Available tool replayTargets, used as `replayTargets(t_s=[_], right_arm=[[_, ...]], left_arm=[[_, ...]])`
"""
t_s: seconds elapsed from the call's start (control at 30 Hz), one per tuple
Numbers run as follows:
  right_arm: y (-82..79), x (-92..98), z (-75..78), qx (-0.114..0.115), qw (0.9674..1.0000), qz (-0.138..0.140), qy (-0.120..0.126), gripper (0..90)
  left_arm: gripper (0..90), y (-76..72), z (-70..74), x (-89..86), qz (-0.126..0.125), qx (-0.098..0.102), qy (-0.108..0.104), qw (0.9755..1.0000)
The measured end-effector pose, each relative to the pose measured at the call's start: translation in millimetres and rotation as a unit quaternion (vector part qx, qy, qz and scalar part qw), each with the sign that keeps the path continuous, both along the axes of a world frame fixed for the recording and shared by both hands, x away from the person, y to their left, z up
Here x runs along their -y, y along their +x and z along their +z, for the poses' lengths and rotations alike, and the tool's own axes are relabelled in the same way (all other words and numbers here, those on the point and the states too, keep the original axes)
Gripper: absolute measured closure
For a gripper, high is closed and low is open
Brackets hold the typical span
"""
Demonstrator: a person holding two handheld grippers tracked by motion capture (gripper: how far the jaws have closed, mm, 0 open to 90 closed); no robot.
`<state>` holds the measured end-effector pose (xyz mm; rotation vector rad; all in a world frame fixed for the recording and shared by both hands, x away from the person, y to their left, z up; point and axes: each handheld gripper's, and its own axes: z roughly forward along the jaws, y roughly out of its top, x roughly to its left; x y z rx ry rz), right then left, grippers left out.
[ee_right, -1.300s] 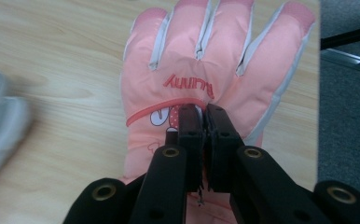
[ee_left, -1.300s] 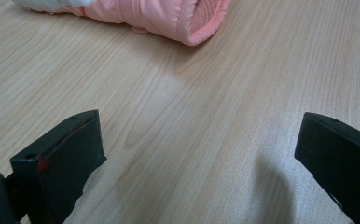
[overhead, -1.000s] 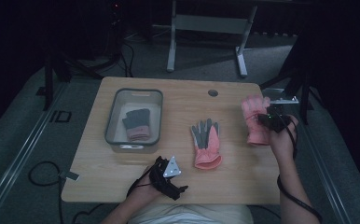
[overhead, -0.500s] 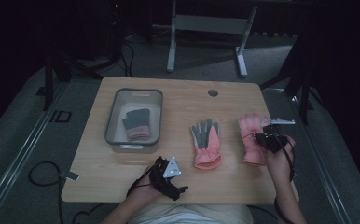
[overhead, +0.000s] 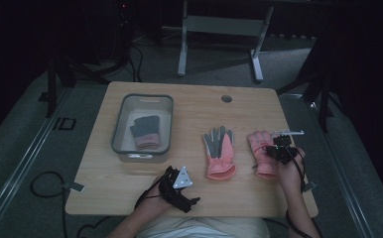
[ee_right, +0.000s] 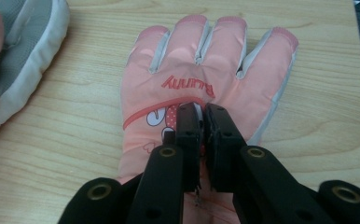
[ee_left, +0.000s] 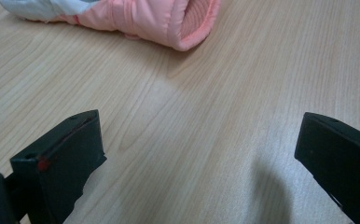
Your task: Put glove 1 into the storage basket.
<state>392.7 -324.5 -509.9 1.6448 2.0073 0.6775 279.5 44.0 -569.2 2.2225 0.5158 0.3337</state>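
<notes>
Right gripper [overhead: 278, 148] has come down from a raised spot at about 2 o'clock and now sits low over the surface [overhead: 189, 198] at roughly 3 o'clock. The pink glove [ee_right: 206, 84] it carried was hanging in the air a second ago; now it lies flat, back side up, fingers pointing to 12 o'clock, with the "Bunny" print showing. Jaws are nearly together, pinching a fold of fabric near the glove's cuff, and have just been easing apart a little, fabric between them.

Second pink glove [overhead: 219, 151] lies palm up just beside it at 9 o'clock, apart from it. A grey glove [overhead: 146, 131] sits inside the grey bin [overhead: 117, 129] at about 10 o'clock.

Left gripper [overhead: 179, 188] rests at 6 o'clock, jaws wide apart, nothing between them, unmoved.

Judgement: the placement looks nearly done, with the pair side by side; letting go is likely next.
</notes>
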Motion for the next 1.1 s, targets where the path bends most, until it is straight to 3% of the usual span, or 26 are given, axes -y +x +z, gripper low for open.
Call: replayTargets(t_s=[0.27,0.37,0.53,0.67,0.83,0.93,0.97,1.1], right_arm=[[0.3,1.6,-8.0,0.002,1.0000,0.004,-0.001,81.2],[-2.7,3.3,-2.5,0.007,0.9999,0.006,0.007,77.7],[-9.1,8.6,10.7,0.026,0.9990,0.036,0.004,67.6],[-8.3,14.6,6.7,0.014,0.9985,0.053,-0.004,65.0],[-9.5,15.5,-1.3,0.005,0.9980,0.063,-0.007,65.4],[-7.5,13.3,-5.8,-0.008,0.9987,0.050,-0.007,69.5],[-6.0,10.0,-9.8,-0.014,0.9989,0.042,-0.012,75.2],[-5.4,5.0,-11.5,-0.015,0.9989,0.038,-0.023,83.3]], left_arm=[[0.9,-0.5,0.5,1.0,-0.001,-0.001,-0.001,1.0000],[0.8,-0.5,-0.1,1.1,-0.001,0.000,0.001,1.0000],[0.8,-0.1,-0.2,1.3,-0.003,-0.001,0.001,1.0000],[0.9,-0.3,-0.3,1.5,0.000,0.000,0.001,1.0000],[0.9,0.2,-0.6,1.9,0.001,-0.001,0.001,1.0000],[0.9,0.4,-1.0,1.9,0.000,-0.002,0.003,1.0000],[0.8,0.1,-0.9,1.9,-0.001,-0.002,0.003,1.0000],[0.9,-0.6,-1.1,2.2,-0.002,-0.002,0.005,1.0000]])
